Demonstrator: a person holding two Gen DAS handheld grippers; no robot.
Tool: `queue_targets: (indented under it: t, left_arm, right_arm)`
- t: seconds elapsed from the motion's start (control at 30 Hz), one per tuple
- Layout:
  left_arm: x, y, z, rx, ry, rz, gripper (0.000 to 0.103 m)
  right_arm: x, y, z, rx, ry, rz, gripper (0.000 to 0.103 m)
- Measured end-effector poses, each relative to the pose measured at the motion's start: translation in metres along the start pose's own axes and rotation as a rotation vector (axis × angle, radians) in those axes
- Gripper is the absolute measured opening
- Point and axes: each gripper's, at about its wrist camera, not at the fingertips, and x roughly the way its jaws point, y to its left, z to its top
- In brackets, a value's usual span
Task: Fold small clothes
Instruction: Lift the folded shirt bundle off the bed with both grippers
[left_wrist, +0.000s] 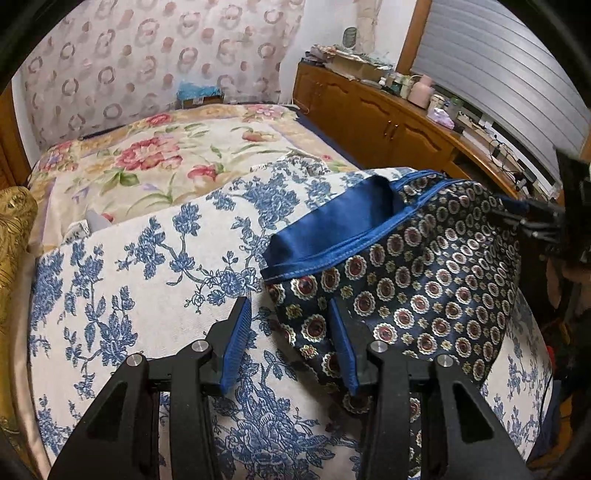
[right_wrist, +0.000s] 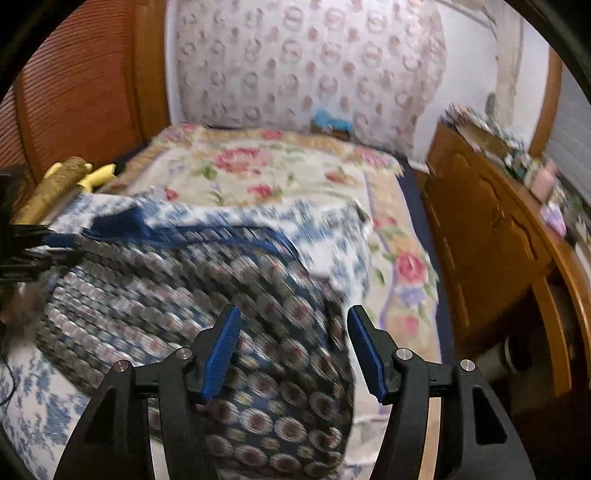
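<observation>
A small navy garment (left_wrist: 424, 284) with a round medallion print and a plain blue waistband lies spread on a white cloth with blue flowers (left_wrist: 129, 280) on the bed. My left gripper (left_wrist: 291, 317) is open at the garment's near left edge, its right finger over the fabric. My right gripper (right_wrist: 293, 328) is open just above the garment's (right_wrist: 207, 295) near right corner; that view is motion-blurred. Each gripper shows at the edge of the other's view, the right one (left_wrist: 546, 221) and the left one (right_wrist: 26, 251).
A floral bedspread (left_wrist: 155, 158) covers the bed beyond the cloth. A gold bolster (left_wrist: 14, 229) lies at the left. A wooden cabinet (left_wrist: 388, 122) with cluttered items on top runs along the right side. A patterned curtain hangs behind the bed.
</observation>
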Motion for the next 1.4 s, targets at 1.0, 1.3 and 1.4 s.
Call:
queue_targets:
  t: [1.0,1.3,1.4]
  left_arm:
    - [0.009,-0.013,0.023,-0.001,-0.018,-0.143,0.008]
    - [-0.055,-0.021,0.022,0.035,-0.148,-0.091,0.005]
    - [-0.075,-0.017,0.018,0.034,-0.195,-0.072,0.005]
  right_arm:
    - [0.035,-0.026,-0.002,0.024,0.032,0.192,0.015]
    - [-0.025,-0.019,0.005,0.014,-0.139,0.183,0.013]
    - [-0.041,-0.006,0.011,-0.023,-0.184,0.181,0.013]
